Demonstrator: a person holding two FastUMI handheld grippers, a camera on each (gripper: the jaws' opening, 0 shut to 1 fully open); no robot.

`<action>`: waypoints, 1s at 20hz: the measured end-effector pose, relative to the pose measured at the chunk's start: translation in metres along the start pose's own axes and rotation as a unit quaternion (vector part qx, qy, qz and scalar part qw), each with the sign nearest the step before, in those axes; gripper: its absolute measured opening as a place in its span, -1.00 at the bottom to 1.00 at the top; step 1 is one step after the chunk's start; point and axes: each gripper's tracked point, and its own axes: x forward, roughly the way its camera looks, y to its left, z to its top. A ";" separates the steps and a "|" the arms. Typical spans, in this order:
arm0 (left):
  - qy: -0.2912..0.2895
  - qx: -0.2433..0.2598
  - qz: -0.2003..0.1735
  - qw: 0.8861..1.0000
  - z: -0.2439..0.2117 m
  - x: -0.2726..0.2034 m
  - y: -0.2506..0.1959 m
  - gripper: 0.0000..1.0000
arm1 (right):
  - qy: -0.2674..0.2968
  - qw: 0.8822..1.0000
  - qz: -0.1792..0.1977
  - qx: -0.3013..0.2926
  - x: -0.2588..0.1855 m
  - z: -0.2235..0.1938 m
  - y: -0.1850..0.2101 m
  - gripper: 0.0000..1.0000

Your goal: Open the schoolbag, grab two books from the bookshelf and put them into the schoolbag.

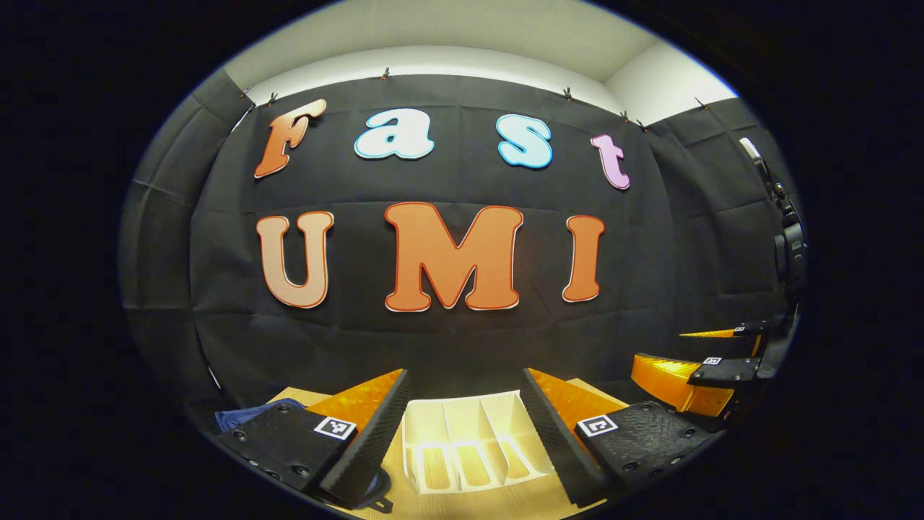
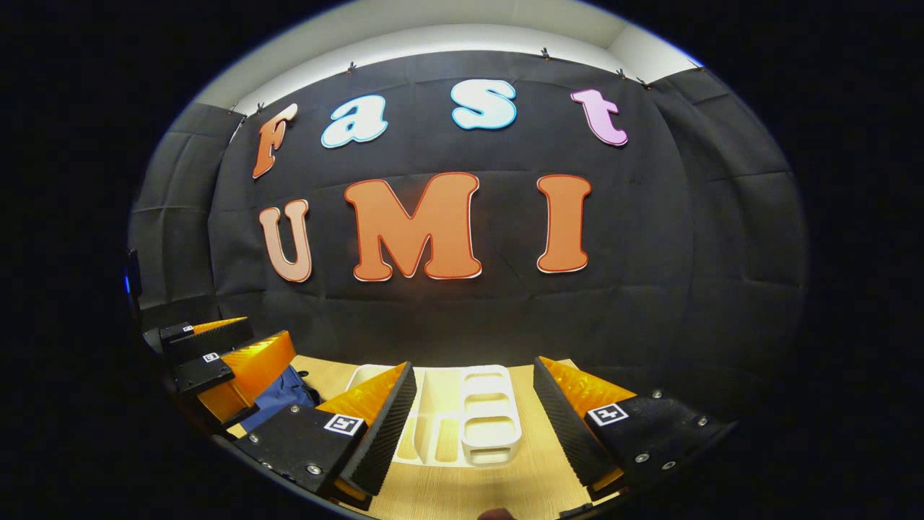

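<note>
A white bookshelf rack (image 1: 462, 433) with upright dividers stands on the wooden table (image 1: 505, 502), straight ahead of my left gripper (image 1: 464, 390), whose fingers are spread wide with nothing between them. Bare table shows through the rack's slots. The blue schoolbag (image 1: 242, 415) lies at the far left, mostly hidden behind my left finger. In the right gripper view the rack (image 2: 491, 419) sits just beyond my right gripper (image 2: 473, 375), which is open and holds nothing. The schoolbag (image 2: 289, 401) lies left of it, under the open left gripper (image 2: 268, 332). The right gripper (image 1: 660, 350) hangs open at the right.
The black cloth wall rises close behind the table's far edge. A dark stand (image 1: 787, 238) is at the right edge of the left gripper view. Bare table top (image 2: 462, 491) lies in front of the rack.
</note>
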 end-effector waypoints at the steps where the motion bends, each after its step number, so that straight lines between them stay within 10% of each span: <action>1: 0.002 0.002 -0.001 1.000 0.000 -0.003 0.001 0.99 | 0.004 1.000 0.003 0.001 -0.001 -0.003 0.001 1.00; 20: 0.009 0.010 0.015 1.000 -0.018 -0.026 0.034 0.99 | 0.008 1.000 -0.012 -0.001 0.001 -0.010 0.006 0.93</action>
